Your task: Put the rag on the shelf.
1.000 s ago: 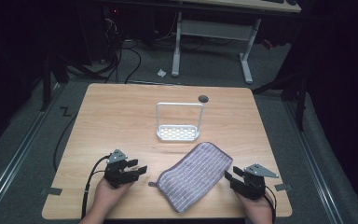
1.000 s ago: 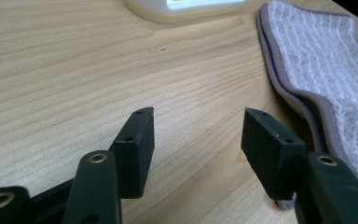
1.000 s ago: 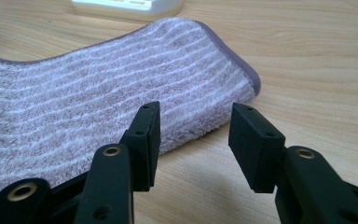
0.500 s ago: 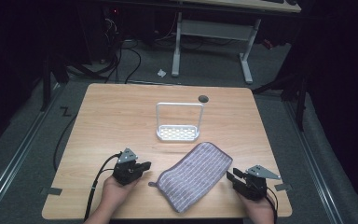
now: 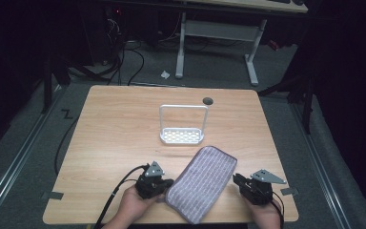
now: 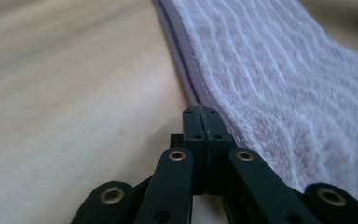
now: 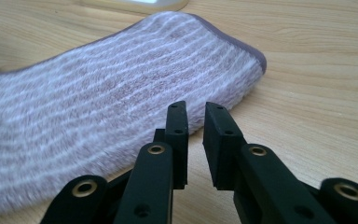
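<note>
High view: purple striped cloth (image 5: pixel 201 183) lies near on the wooden table (image 5: pixel 119 133). Left hand-held gripper (image 5: pixel 160 187), jaws together, could slide past its edge; right hand-held gripper (image 5: pixel 238 182), slightly apart, could push it.

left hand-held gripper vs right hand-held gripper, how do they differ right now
The left hand-held gripper has its jaws pressed shut, tips at the cloth's hemmed edge; the right hand-held gripper has its jaws slightly apart, by the cloth's other side. Both are black, sit low over the table, and hold nothing.

A wooden table (image 5: pixel 119 129) stands on grey carpet (image 5: pixel 24 129) in a dark room, a white-legged desk (image 5: pixel 219 28) behind it.
</note>
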Available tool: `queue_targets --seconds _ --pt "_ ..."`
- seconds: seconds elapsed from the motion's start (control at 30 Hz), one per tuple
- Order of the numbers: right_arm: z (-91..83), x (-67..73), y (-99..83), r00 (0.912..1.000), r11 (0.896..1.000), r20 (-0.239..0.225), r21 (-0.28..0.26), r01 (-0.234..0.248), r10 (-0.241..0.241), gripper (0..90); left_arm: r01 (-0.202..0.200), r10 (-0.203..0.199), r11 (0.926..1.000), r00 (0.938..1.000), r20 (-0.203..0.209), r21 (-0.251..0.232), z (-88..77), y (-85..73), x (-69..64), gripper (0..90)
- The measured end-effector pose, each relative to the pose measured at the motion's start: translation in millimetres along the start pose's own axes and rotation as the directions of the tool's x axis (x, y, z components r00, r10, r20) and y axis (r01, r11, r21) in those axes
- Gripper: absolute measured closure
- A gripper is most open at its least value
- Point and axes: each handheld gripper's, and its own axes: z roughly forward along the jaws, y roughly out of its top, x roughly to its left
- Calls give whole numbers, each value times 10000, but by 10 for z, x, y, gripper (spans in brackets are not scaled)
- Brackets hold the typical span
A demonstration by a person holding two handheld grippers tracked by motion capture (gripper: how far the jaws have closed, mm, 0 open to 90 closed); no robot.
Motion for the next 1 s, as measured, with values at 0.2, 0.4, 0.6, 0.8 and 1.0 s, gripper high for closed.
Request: queue_targets --seconds 0.2,0.4,0.6,0.8,1.0 --pt "17 38 14 9999 9999 -108 31 124 -124 824 -455 428 9986 9951 894 285 19 -46 -301 900" --pt "74 105 42 9991 9987 -105 286 419 -416 835 -362 374 9989 9985 411 -284 298 439 -118 899" --pt "114 86 12 9994 9977 -99 584 346 -341 840 -740 728 9962 9969 286 456 720 740 -75 900" --pt "143 62 14 9990 9970 -215 665 396 -383 860 -846 828 9951 9960 344 522 702 639 -104 900" --pt "298 175 54 9952 9885 -528 1227 882 -822 868 -863 855 9958 9960 250 299 489 412 -133 900"
